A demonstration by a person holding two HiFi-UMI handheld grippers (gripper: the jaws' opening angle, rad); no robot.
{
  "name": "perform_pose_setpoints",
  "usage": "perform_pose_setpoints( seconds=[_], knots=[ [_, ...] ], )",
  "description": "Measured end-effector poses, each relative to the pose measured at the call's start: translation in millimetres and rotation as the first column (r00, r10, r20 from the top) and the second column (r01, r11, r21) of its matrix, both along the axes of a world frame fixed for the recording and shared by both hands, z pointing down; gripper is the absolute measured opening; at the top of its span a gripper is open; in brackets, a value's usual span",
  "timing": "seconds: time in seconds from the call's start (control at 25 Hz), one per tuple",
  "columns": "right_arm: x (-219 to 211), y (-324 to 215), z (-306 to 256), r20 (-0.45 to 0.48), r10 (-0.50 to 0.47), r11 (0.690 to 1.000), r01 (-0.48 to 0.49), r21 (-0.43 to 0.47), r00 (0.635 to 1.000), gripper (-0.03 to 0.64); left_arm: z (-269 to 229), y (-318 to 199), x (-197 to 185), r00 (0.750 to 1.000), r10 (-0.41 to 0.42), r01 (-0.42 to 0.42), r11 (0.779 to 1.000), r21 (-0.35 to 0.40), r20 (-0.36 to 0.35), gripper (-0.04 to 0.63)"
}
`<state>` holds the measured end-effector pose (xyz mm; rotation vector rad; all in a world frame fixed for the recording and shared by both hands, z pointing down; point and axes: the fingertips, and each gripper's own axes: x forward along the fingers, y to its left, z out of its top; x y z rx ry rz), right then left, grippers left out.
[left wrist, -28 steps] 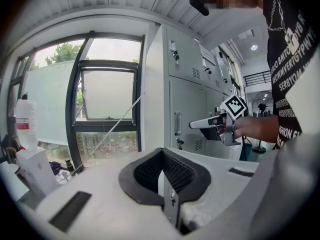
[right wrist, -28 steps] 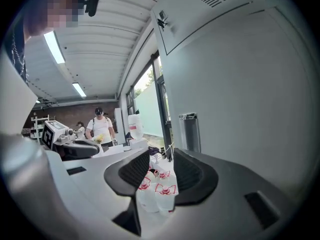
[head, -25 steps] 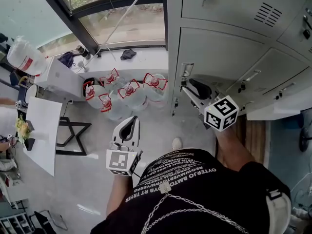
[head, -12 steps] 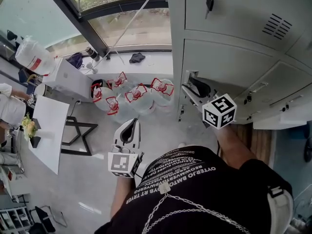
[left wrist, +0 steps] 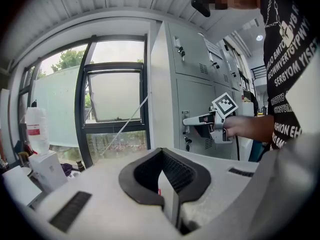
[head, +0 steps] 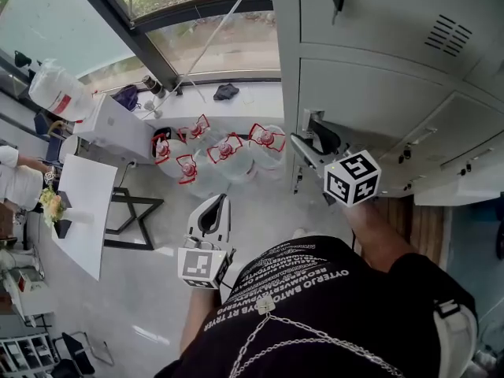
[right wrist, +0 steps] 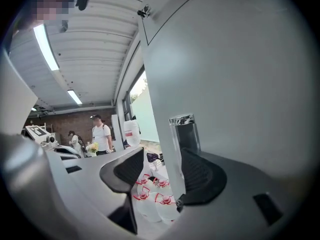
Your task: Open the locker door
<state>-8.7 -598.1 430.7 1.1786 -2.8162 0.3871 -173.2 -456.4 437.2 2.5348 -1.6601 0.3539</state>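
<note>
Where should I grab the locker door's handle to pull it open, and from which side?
Grip the upright metal handle by the window-side edge of the locker door, head-on from the front: it's a narrow vertical strip. The right tool has just been opening its jaws, which straddle that edge without pressing.

The right gripper [left wrist: 190, 120] is at the locker door [left wrist: 197, 96] handle [left wrist: 185, 114].

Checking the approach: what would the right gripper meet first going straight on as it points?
Most likely the handle on the locker door, just ahead; the door's edge stands between the right gripper's jaws, which have just been opening.
</note>
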Motion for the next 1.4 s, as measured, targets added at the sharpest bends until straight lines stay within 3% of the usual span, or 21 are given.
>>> perform_pose_setpoints(
  seconds=[0.8, 1.12, 1.24, 1.4],
  knots=[
    [9.7, 89.6, -0.2, -0.036, 0.08, 0.997, -0.081, -0.009, 0.996, 0.213, 5.4, 83.3, -6.3, 0.998, 0.064, -0.064, 0.998, -0.012, -0.017, -0.003],
    [25.2, 105.7, 4.0, -0.118, 0.171, 0.985, -0.174, -0.013, 0.978, 0.125, 11.2, 137.5, -22.7, 0.998, 0.05, -0.051, 0.999, -0.019, -0.041, -0.003],
    [32.0, 109.8, 4.7, -0.125, 0.218, 0.975, -0.221, -0.013, 0.968, 0.072, 13.4, 158.1, -26.9, 0.997, 0.055, -0.057, 0.998, -0.026, -0.044, -0.003],
    [38.7, 121.8, 4.3, -0.118, 0.239, 0.97, -0.244, -0.023, 0.964, 0.059, 13.5, 181.9, -28.3, 0.996, 0.07, -0.071, 0.997, -0.024, -0.048, -0.003]
  ],
)
